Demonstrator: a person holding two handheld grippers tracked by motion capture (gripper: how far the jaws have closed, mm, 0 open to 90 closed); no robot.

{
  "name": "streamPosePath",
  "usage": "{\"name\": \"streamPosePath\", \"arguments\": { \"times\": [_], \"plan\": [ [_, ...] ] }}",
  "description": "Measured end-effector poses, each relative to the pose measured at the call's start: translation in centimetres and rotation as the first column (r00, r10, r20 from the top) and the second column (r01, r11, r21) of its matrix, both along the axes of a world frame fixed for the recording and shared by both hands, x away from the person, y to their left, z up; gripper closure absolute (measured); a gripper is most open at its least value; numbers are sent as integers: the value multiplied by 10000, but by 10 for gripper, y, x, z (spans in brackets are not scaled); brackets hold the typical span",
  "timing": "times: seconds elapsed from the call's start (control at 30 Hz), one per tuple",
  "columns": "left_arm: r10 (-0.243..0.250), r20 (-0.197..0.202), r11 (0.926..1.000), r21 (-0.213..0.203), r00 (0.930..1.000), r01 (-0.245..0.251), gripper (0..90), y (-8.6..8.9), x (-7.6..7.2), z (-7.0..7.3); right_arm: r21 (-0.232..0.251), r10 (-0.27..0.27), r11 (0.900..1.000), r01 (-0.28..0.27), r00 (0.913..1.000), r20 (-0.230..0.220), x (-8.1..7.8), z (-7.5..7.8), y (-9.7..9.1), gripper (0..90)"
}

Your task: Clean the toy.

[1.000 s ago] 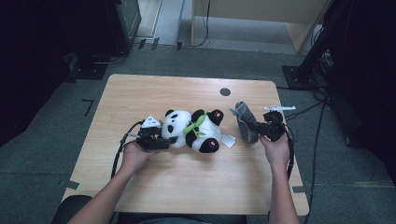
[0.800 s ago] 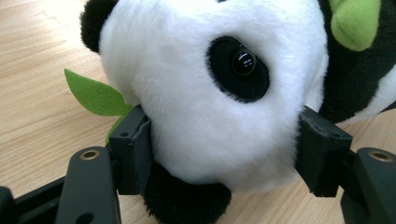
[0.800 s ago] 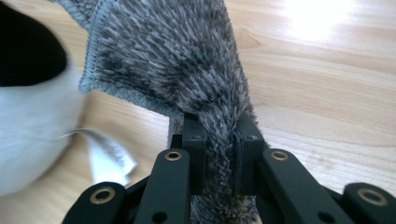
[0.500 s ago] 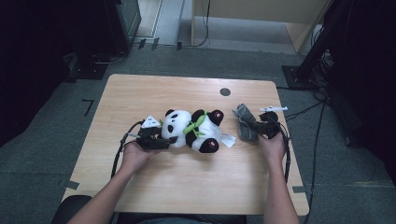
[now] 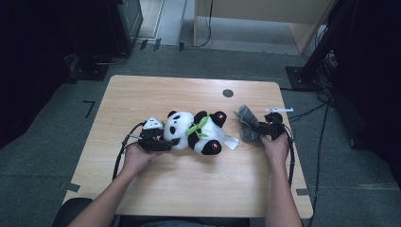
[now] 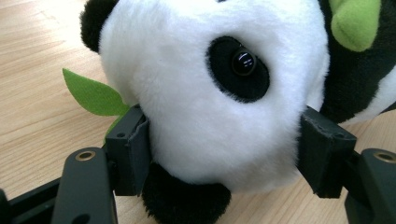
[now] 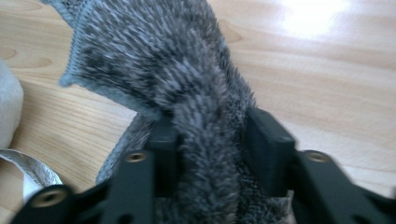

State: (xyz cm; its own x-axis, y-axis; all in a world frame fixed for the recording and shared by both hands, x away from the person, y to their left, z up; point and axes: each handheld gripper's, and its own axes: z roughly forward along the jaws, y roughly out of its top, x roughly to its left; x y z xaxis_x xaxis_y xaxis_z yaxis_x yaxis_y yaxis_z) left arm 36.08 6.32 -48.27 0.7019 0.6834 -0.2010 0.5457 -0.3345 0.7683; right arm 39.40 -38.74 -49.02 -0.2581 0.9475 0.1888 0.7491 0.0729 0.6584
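A black-and-white plush panda point(image 5: 196, 132) with green leaves lies on its side mid-table. My left gripper point(image 5: 170, 141) is shut on its head; in the left gripper view both pads press into the white fur point(image 6: 210, 93) on either side of my left gripper point(image 6: 224, 154). A grey fuzzy cloth point(image 5: 246, 122) lies crumpled to the panda's right. My right gripper point(image 5: 255, 130) is at the cloth, and its jaws have just been opening. In the right gripper view the bunched cloth point(image 7: 163, 60) still sits between the parted jaws of my right gripper point(image 7: 212, 140).
The wooden table point(image 5: 189, 189) has a small black round mark point(image 5: 228, 93) near its far edge. A white tag point(image 5: 231, 142) sticks out from the panda toward the cloth. Cables trail from both grippers. Dark equipment stands on the floor around the table.
The right hand has come down with the cloth, which now rests lower on the table, and its jaws have parted. The left hand and panda have stayed put.
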Motion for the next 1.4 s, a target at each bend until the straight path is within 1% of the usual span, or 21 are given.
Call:
{"name": "streamPosePath", "arguments": {
  "times": [0.07, 0.1, 0.17, 0.23, 0.33, 0.43, 0.5, 0.6, 0.67, 0.73, 0.97, 1.03, 1.1, 1.17, 1.3, 1.4],
  "plan": [
    [16, -21, 10000, -26, 10000, -16, 280, 0, 0, 0, -335, 112, 9994, -108, 9998, 143, -1, 2, 2, 449],
    [21, -13, 10000, -21, 10000, -21, 277, 0, 0, 0, -434, 83, 9990, -75, 9998, 179, -1, 3, 3, 424],
    [14, -7, 10000, -11, 10000, -14, 274, 0, 0, 0, -467, 110, 9989, -96, 9995, 296, -2, 5, 4, 382],
    [15, -23, 10000, -29, 10000, -15, 268, 0, 0, 0, -533, 0, 9986, 25, 9989, 463, -4, 8, 4, 353],
    [3, -17, 10000, -34, 10000, -3, 263, 0, 1, 0, -128, -175, 9997, 185, 9975, 691, -8, 16, 3, 319],
    [-4, -19, 10000, -47, 10000, 4, 261, 0, 1, 0, 135, -292, 9995, 281, 9955, 896, -13, 23, 2, 313],
    [-25, -17, 10000, -30, 10000, 25, 257, 1, 1, 0, 290, -201, 9994, 173, 9950, 979, -16, 26, 3, 312],
    [-12, -36, 10000, -35, 10000, 12, 248, 1, 1, 0, 165, -46, 9999, 31, 9954, 954, -20, 29, 7, 312],
    [-2, -43, 10000, -33, 10000, 2, 240, 1, 1, 0, 209, 21, 9998, -39, 9961, 877, -23, 31, 10, 312],
    [9, -64, 10000, -56, 10000, -9, 231, 0, 2, 0, 322, 75, 9994, -106, 9956, 939, -26, 32, 12, 314],
    [10, -121, 10000, -64, 9999, -11, 213, 0, 3, 0, 388, 371, 9984, -420, 9921, 1194, -40, 44, 27, 318],
    [-10, -119, 10000, -31, 9999, 9, 211, 0, 3, 0, 539, 393, 9975, -462, 9916, 1234, -43, 45, 30, 317],
    [-12, -129, 10000, -36, 9999, 11, 209, 0, 3, 0, 686, 441, 9963, -525, 9919, 1195, -47, 46, 33, 318],
    [-16, -126, 10000, -31, 9999, 16, 208, 0, 3, 1, 658, 599, 9956, -668, 9930, 1018, -50, 47, 38, 318],
    [-19, -128, 10000, -43, 9999, 18, 207, 0, 3, 1, 514, 905, 9939, -972, 9886, 1200, -58, 51, 50, 316],
    [-40, -131, 10000, -29, 9999, 39, 206, 1, 3, 1, 631, 1055, 9914, -1146, 9856, 1325, -63, 53, 56, 316]
  ]
}}
